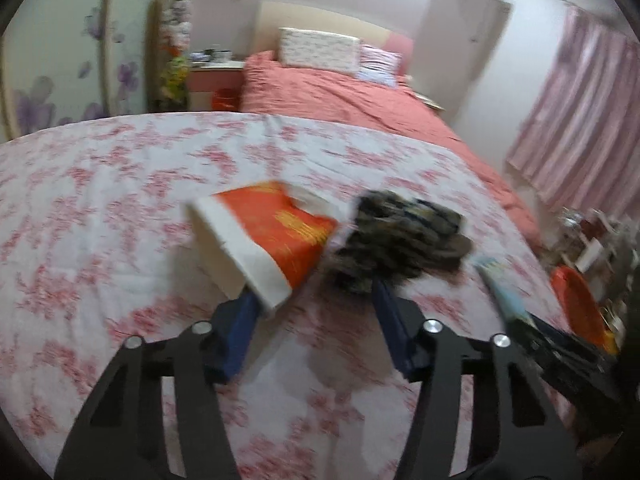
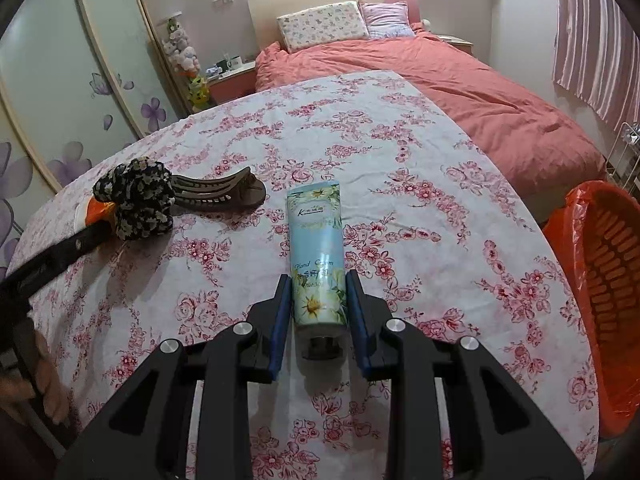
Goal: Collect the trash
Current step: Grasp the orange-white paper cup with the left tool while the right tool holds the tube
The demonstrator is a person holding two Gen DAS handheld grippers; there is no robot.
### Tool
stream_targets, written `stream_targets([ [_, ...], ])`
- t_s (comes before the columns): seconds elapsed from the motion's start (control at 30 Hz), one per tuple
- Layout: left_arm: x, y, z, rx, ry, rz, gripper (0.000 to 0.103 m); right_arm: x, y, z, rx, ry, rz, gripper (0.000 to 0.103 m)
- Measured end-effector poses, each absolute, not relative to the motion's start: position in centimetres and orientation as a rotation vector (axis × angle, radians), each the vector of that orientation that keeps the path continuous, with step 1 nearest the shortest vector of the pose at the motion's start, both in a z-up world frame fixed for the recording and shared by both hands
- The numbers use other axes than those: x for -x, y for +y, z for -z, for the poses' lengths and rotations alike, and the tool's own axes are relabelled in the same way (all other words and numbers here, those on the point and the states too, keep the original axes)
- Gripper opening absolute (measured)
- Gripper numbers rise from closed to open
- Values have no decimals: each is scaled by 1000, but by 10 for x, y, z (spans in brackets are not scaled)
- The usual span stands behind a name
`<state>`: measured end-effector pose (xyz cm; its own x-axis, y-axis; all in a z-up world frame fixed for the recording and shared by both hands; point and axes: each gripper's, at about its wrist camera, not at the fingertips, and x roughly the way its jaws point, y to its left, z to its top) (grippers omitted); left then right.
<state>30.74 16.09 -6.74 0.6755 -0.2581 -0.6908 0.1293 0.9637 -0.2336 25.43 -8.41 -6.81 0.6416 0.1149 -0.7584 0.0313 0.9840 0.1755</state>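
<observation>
**Gripping the hand cream, reaching for the cup**

Clamping a pale blue hand cream tube (image 2: 318, 256) between its blue pads, the right gripper (image 2: 319, 280) holds it over the floral tablecloth (image 2: 420, 184). An orange bin (image 2: 600, 280) stands at the right. The left gripper (image 1: 314, 298) is apart, its left finger (image 1: 240, 320) at the rim of a tipped orange paper cup (image 1: 276, 232), beside a dark scrunchie (image 1: 400, 232) and brown hair claw (image 2: 224, 192).
</observation>
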Motion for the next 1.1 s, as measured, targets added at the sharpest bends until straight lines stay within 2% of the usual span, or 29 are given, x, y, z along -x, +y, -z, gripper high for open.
stream_targets([
  [0.23, -314, 163, 69, 170, 792, 121, 55, -254, -85, 68, -181, 874, -49, 28],
  [0.43, -317, 177, 72, 223, 802, 72, 39, -254, -85, 68, -180, 874, -49, 29],
  [0.73, -325, 161, 71, 186, 807, 76, 38, -254, -85, 68, -180, 873, -49, 29],
  [0.8, -329, 159, 72, 188, 816, 74, 35, -254, -85, 68, -170, 873, -45, 29],
  [0.87, -333, 158, 74, 191, 829, 73, 26, -255, -82, 68, -154, 874, -42, 29],
  [1.1, -326, 162, 70, 183, 809, 60, 16, -255, -81, 67, -141, 875, -51, 28],
])
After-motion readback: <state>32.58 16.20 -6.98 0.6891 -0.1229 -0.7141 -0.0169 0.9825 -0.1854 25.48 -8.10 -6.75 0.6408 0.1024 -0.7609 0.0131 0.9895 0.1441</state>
